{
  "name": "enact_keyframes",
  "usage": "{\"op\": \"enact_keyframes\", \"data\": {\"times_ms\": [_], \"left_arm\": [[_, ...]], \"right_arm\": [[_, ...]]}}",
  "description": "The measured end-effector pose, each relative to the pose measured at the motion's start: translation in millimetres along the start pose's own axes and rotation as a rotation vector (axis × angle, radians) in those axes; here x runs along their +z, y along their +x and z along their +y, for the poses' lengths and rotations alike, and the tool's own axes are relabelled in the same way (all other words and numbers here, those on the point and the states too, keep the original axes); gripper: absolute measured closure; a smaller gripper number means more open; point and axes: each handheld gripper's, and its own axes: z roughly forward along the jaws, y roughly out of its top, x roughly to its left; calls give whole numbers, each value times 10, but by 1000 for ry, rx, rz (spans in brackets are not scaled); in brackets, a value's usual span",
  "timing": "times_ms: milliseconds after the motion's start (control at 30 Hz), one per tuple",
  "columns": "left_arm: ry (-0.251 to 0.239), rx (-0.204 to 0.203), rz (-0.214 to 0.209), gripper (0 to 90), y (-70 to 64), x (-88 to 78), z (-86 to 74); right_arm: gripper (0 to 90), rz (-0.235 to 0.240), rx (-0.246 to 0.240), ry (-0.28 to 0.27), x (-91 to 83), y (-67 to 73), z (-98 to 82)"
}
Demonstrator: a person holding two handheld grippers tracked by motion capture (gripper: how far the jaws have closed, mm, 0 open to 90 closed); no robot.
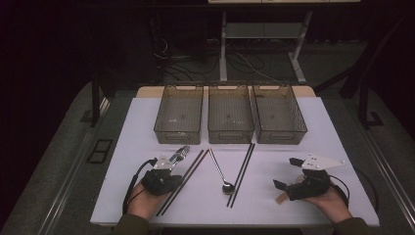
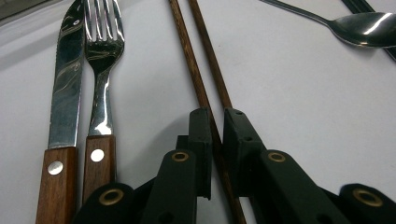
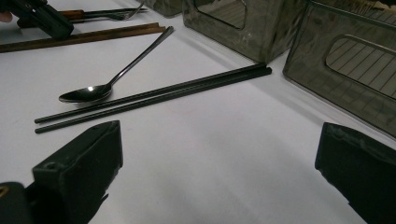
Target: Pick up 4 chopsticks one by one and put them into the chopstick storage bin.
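A pair of brown wooden chopsticks (image 1: 195,162) lies slanted on the white table, and my left gripper (image 1: 180,172) is down on them near their middle. In the left gripper view its jaws (image 2: 215,123) stand nearly together with a brown chopstick (image 2: 198,79) pinched in the narrow gap. A wood-handled knife (image 2: 65,93) and fork (image 2: 102,70) lie just left of the jaws. My right gripper (image 1: 286,172) rests at the table's right, open with nothing between its jaws (image 3: 219,140). Ahead of it lie black chopsticks (image 3: 159,95) and a spoon (image 3: 93,92).
Three smoky clear bins (image 1: 178,133) (image 1: 231,134) (image 1: 281,134) stand in a row at the back of the white table (image 1: 313,142). The spoon (image 1: 220,171) and black chopsticks (image 1: 243,169) lie mid-table. Dark floor and desk legs lie beyond.
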Motion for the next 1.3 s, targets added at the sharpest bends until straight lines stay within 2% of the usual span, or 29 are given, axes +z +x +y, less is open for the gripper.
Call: {"op": "enact_keyframes", "data": {"times_ms": [133,267,300,400,433,533,600,767,900,1000,1200,1300], "left_arm": [[0,10,27,805,-38,19,-1],[19,21,72,819,-92,21,13],[8,3,83,821,-122,35,14],[27,22,105,827,-138,29,25],[27,21,107,827,-142,30,26],[3,-23,102,833,-149,43,23],[5,-31,95,838,-124,34,24],[3,-50,122,848,-99,36,42],[7,-48,135,852,-76,25,43],[-14,-56,149,854,-61,-13,43],[-26,-73,124,853,-18,-73,32],[-25,-65,101,853,13,-113,38]], "right_arm": [[10,0,1,0,2,4,0],[10,1,0,2,4,11,3],[10,1,-1,2,3,13,4],[10,2,-3,2,1,18,5],[10,2,-3,2,0,19,6],[10,3,-6,-2,-5,16,7],[10,4,-7,-3,-8,14,7],[10,3,-5,-3,-8,12,8],[10,2,-5,-4,-6,9,8],[10,2,-5,-5,-7,8,8],[10,2,-5,-5,-8,8,8],[10,2,-5,-3,-5,10,7]]}}
